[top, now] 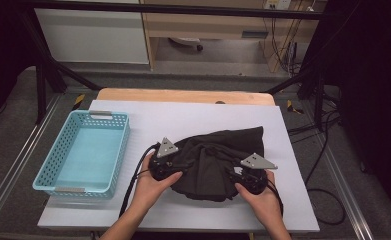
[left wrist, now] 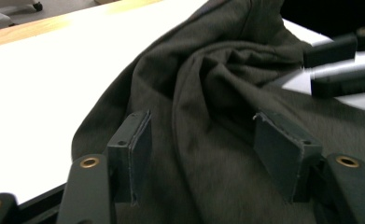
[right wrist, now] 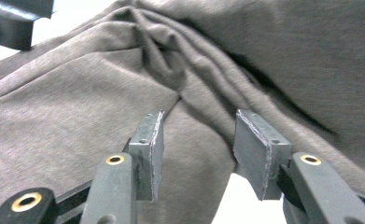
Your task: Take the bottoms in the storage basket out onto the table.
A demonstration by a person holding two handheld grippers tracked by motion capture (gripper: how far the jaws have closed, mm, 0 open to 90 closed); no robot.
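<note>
Left claw point(top: 175, 169) sits at the left side of a crumpled dark grey-brown cloth garment point(top: 218, 160), its jaws spread apart with a fold of the fabric lying between the pads point(left wrist: 136, 149) but not pinched; released. Right claw point(top: 243, 177) sits at the garment's right front side, jaws likewise parted over bunched folds, pads point(right wrist: 259, 144) clear of the fabric on their inner faces; released. Each claw is held in one hand of the person, forearms entering from the near edge of the white table point(top: 183, 120). Garment lies in a heap right of centre, nearer the near edge. Light blue perforated plastic basket point(top: 120, 150) stands by the left edge, well apart from the garment.
</note>
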